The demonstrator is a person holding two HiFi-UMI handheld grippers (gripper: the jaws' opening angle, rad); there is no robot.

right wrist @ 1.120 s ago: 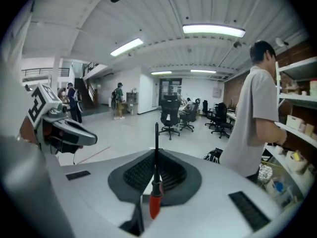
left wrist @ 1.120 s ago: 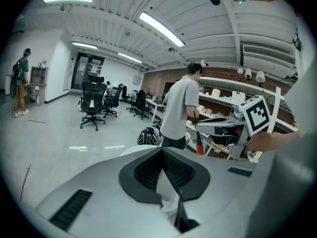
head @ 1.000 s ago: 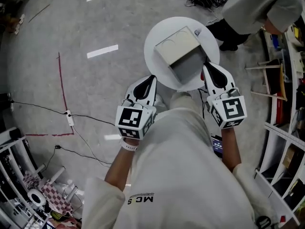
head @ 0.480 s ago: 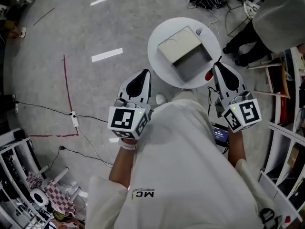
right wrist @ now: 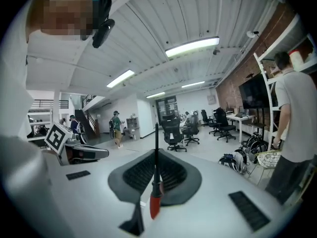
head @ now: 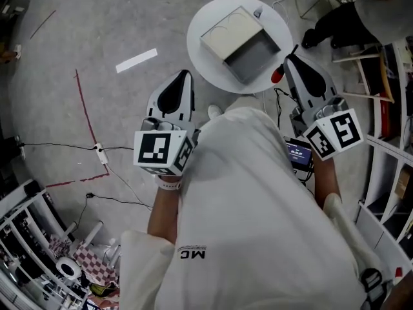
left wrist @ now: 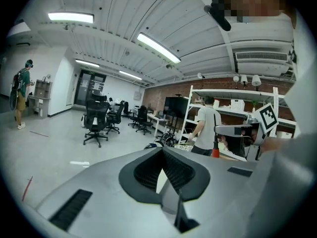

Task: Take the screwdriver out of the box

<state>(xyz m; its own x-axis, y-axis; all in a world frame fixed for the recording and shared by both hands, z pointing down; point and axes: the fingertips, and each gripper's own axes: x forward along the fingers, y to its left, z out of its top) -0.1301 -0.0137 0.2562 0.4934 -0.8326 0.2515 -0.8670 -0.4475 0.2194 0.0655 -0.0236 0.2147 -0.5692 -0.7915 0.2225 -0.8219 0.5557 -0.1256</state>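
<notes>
A grey box stands open on a round white table, its lid folded back. My right gripper is off the table's right edge, shut on a screwdriver with a red handle and a thin black shaft. In the right gripper view the screwdriver stands upright between the jaws of my right gripper, shaft pointing up. My left gripper is held near the table's lower left edge, away from the box. In the left gripper view my left gripper has its jaws together with nothing in them.
A person stands beyond the table at the upper right. Metal shelving runs down the right side. Cables and a red tape line cross the floor at left. Office chairs show in the gripper views.
Both grippers have drawn back from the box toward my body. The right one has come off the box rim holding the red-handled screwdriver, which now shows beside the table.
</notes>
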